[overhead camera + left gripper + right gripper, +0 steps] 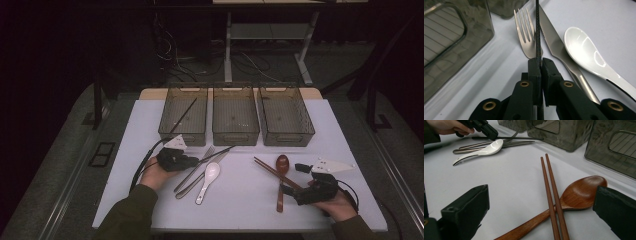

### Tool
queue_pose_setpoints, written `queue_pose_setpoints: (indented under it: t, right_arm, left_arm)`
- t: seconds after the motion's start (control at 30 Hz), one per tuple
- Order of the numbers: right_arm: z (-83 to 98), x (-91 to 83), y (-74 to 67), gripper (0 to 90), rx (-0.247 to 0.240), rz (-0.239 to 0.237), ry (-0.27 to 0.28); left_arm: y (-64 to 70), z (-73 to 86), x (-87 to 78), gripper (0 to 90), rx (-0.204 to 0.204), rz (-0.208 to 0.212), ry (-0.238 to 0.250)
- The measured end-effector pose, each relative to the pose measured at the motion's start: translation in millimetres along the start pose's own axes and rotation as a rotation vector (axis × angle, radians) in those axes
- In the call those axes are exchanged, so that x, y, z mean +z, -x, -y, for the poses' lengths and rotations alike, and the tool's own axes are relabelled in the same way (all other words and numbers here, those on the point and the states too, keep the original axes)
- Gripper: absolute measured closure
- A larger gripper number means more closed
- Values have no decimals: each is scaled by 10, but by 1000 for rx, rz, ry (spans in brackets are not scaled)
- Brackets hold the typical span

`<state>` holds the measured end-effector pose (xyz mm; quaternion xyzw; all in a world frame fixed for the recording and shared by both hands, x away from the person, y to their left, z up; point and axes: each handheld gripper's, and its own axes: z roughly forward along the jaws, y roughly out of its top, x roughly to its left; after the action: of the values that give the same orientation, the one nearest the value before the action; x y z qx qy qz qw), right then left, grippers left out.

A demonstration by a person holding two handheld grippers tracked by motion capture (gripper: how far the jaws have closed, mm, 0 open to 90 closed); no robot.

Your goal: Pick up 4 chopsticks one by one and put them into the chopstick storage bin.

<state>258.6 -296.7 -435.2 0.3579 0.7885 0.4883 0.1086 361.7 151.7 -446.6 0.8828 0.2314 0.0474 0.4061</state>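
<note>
Black and thin, the chopstick [215,152] is what your left gripper [196,161] has clamped, seen from the high view near the middle of the table [150,120], just in front of the left bin [183,116]; you hold it by one end so the free length points toward the bins, ready for lifting into one. A second black stick leans inside that left bin, which suggests sorting by kind. The fork [197,165], knife [200,175] and white spoon [208,180] lie together under and beside the held stick, while the brown chopsticks [272,172] and wooden spoon [281,180] lie toward the table's right front corner, by your right gripper [292,182]. In the left gripper view, the jaws stand nearly together with the black chopstick [537,32] pinched between the pads; it is slender, straight, finely textured, and runs over the fork [526,37] and along the knife [554,42], with the white spoon [589,55] just beside. In the right gripper view, your right gripper's jaws stand wide apart and hold nothing, framing the brown chopsticks [551,195], which cross the wooden spoon [579,192]; farther off, your left gripper [492,135] holds the black chopstick [519,138] level above the cutlery.
</note>
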Motion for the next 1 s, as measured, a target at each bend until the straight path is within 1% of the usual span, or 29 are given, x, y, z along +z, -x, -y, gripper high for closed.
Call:
queue_pose_setpoints:
  t: [0.07, 0.13, 0.2, 0.23, 0.4, 0.53, 0.63, 0.73, 0.87, 1.0]
  right_arm:
    - [0, 0, -2, 3, 0, -1, 1]
    - [0, 0, -1, 3, 1, 0, 1]
    - [0, -4, -2, 3, 3, -1, 2]
    - [0, -5, -2, 4, 3, -1, 2]
    - [-3, -12, -8, 3, 1, 0, 7]
    - [-5, -22, -16, 3, 3, 0, 13]
    - [-7, -27, -8, 3, 3, 1, 17]
    - [-7, -22, -3, 3, 8, 0, 18]
    - [-8, -23, 7, 3, 9, 1, 20]
    - [-10, -24, 6, 3, 8, 1, 23]
  left_arm:
    - [0, -11, -25, 849, 5, 1, 7]
    - [11, -21, -46, 850, -2, 1, 19]
    - [19, -33, -75, 850, -13, 9, 27]
    - [24, -39, -93, 849, -10, 3, 22]
    - [28, -39, -140, 849, -20, -5, 23]
    - [44, -55, -184, 850, -22, 0, 31]
    - [61, -71, -208, 850, -17, 10, 31]
    - [76, -95, -242, 850, -18, 19, 42]
    - [102, -138, -294, 850, -1, 31, 54]
    - [121, -168, -335, 850, 2, 28, 58]
